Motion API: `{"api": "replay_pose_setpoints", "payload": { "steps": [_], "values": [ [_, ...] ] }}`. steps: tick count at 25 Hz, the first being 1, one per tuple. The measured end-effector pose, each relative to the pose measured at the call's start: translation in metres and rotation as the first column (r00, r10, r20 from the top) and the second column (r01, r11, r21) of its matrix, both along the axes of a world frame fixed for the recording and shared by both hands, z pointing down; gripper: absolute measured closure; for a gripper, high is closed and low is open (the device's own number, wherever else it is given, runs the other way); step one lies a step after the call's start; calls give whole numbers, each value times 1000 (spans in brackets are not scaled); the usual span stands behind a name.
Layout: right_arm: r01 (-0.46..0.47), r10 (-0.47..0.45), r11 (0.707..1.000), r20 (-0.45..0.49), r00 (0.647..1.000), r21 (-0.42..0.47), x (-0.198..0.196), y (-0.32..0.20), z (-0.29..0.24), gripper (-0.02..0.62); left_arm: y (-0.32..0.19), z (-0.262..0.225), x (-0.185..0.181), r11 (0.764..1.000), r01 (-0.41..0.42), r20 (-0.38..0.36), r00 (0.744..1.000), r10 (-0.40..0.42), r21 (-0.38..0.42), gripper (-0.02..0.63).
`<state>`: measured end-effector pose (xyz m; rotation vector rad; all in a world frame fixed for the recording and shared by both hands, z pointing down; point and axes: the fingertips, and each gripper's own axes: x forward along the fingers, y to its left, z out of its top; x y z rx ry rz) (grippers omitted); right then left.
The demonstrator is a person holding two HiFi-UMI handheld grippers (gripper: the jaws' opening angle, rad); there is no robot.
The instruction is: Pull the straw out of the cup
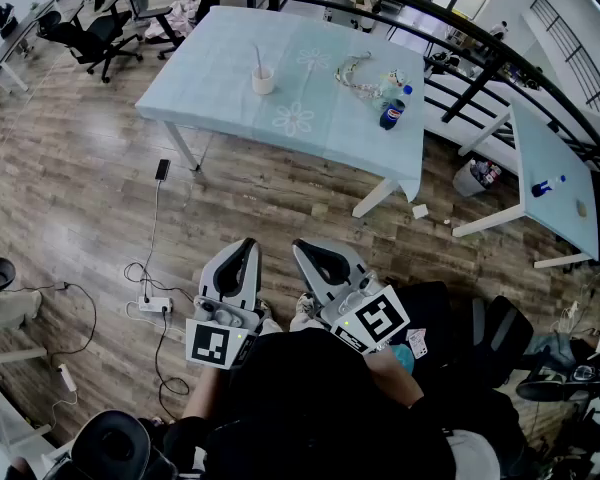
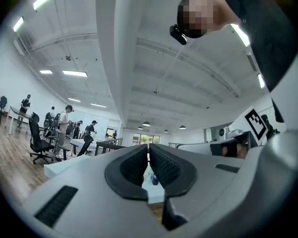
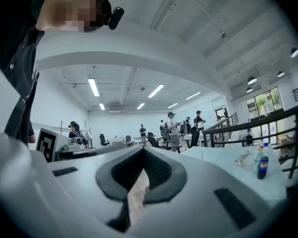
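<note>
A white cup with a thin straw standing in it sits on the table with the pale blue cloth, far ahead in the head view. Both grippers are held close to the person's body, well short of the table. My left gripper is shut, its ribbed pads meeting at the tip with nothing between them. My right gripper is likewise shut and holds nothing; its pads meet at the tip. I cannot make out the cup in either gripper view.
On the same table lie a blue bottle and a tangle of clear plastic items. A second table stands at the right, a black railing behind. A power strip and cables lie on the wood floor, with office chairs at left.
</note>
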<state>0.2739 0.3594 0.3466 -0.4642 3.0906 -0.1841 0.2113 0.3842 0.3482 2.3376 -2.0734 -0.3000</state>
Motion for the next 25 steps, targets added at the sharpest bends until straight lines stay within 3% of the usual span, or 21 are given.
{"api": "replay_pose_setpoints", "payload": {
  "steps": [21,25],
  "values": [
    [30,-30,1000,1,1000,-5,-33,16,5,588,15,5,-30,1000,-2,-5,1000,2,8,591],
    [25,-25,1000,12,1000,0,-44,18,3,588,18,-4,-43,998,-8,-17,1000,9,57,591]
  ]
}}
